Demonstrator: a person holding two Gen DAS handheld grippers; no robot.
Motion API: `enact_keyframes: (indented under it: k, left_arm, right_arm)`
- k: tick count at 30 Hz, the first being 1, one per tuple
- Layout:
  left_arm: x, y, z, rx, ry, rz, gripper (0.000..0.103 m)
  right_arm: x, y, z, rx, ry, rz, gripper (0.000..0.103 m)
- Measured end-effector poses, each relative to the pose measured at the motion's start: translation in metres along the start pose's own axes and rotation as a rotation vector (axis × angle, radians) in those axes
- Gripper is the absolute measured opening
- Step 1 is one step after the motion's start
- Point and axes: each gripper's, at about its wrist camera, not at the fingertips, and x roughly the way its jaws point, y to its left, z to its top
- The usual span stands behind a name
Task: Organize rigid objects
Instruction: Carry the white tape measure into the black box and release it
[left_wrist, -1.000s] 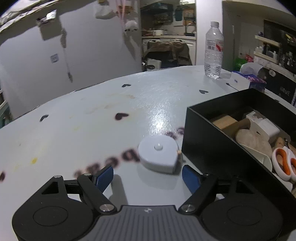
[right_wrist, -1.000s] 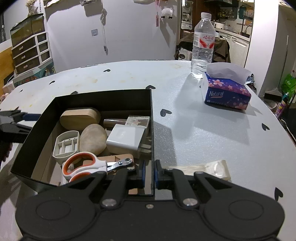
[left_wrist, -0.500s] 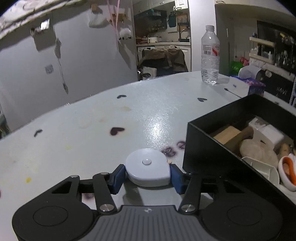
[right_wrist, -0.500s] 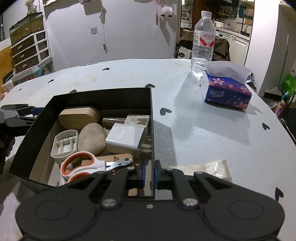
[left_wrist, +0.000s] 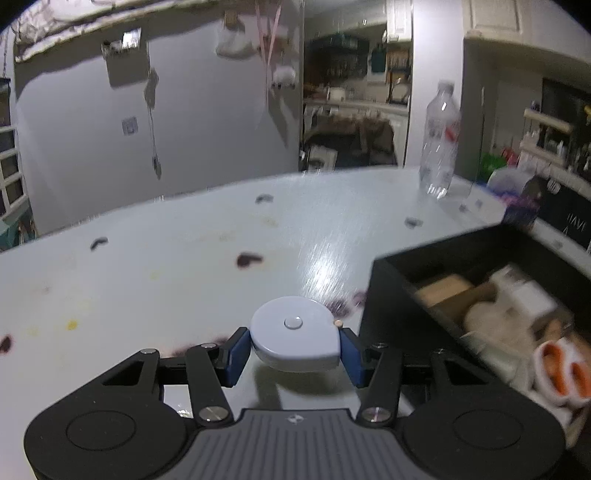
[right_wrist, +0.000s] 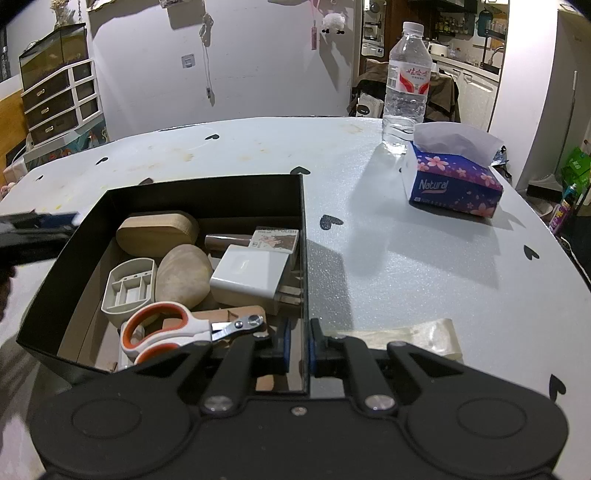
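Observation:
My left gripper (left_wrist: 293, 350) is shut on a white tape measure (left_wrist: 295, 338), held just off the white table (left_wrist: 184, 280) to the left of the black box (left_wrist: 391, 310). In the right wrist view my right gripper (right_wrist: 298, 345) is shut on the near right wall of the black box (right_wrist: 207, 194). Inside lie orange-handled scissors (right_wrist: 162, 328), a white charger (right_wrist: 251, 277), a smooth stone (right_wrist: 183, 275), a wooden block (right_wrist: 157, 232), a grey plastic tray (right_wrist: 127, 288) and a small card packet (right_wrist: 277, 238). The left gripper (right_wrist: 33, 230) shows blurred at the box's left edge.
A water bottle (right_wrist: 406, 81) and a blue tissue box (right_wrist: 452, 182) stand at the far right of the table. A clear plastic wrapper (right_wrist: 417, 336) lies right of my right gripper. Black heart marks dot the tabletop. A drawer unit (right_wrist: 59, 99) stands against the wall at left.
The left gripper's fingers closed around the tape measure and lifted it slightly off the table. The right gripper and the box stayed put.

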Motion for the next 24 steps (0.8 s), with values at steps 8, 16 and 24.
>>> enact_keyframes:
  k: [8,16,24]
  left_arm:
    - [-0.062,-0.03,0.02,0.028,-0.105,-0.106,0.053]
    - [-0.078,-0.081,0.017,0.071,-0.023,-0.261,0.053]
    - [-0.071,-0.1,0.003,0.122,0.1,-0.254,0.053]
  right_arm:
    - [0.001,0.0,0.0,0.001,-0.002,-0.001,0.01]
    - [0.0,-0.002,0.0,0.012,-0.004,0.002,0.007]
    - [0.001,-0.005,-0.001,0.028,-0.01,0.003,0.003]
